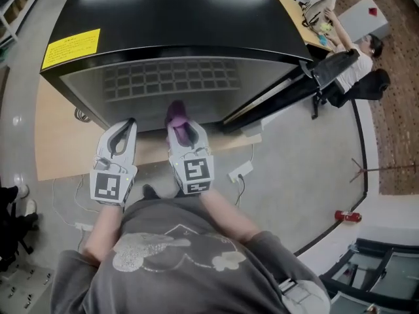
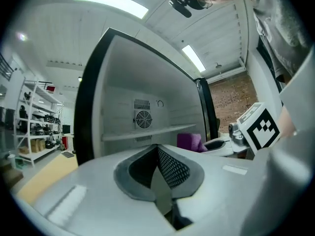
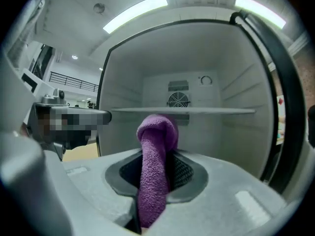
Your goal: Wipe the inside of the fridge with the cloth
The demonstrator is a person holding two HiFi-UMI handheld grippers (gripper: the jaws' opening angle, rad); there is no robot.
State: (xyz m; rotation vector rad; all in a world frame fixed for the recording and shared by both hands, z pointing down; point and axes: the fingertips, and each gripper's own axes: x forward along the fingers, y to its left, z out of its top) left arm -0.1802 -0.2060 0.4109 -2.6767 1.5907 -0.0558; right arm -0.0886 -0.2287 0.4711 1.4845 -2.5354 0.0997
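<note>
A black fridge stands with its door swung open to the right. Its white inside shows a glass shelf and a round fan grille on the back wall. My right gripper is shut on a purple cloth, whose folded end sticks out past the jaws, just in front of the fridge opening. My left gripper hangs beside it, to the left, shut with nothing in it. From the left gripper view the purple cloth shows at the right.
The fridge sits on a low wooden platform. Cables and a power strip lie on the grey floor. A person sits at a desk at the far right. Metal shelving stands off to the left.
</note>
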